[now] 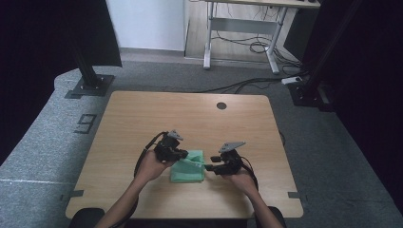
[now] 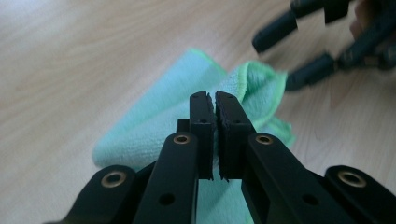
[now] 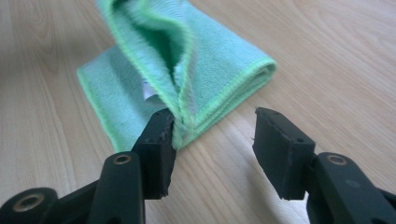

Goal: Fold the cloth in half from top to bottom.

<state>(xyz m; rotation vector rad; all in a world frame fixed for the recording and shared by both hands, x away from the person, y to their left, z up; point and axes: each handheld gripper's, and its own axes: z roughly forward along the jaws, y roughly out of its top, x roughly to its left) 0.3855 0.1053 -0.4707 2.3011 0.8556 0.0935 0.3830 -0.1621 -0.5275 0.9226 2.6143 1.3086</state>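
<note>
on the near middle of the wooden table (image 1: 142, 114) lies a folded green cloth (image 1: 188, 168), and the left gripper (image 2: 214, 100) has its jaws pressed together on a raised fold of it, lifting that part off the wood. the right gripper (image 3: 212, 128) stands with jaws spread at the cloth's near corner, one jaw touching the stitched edge, the other well apart over bare table. the risk seems to lie in that corner: if the right jaws close where they stand, they may catch only one layer or slip off the hem. a pull by the left gripper then could drag the whole cloth sideways or let the fold fall open unevenly. a thin pinch on the left could also slide free of the soft pile.
</note>
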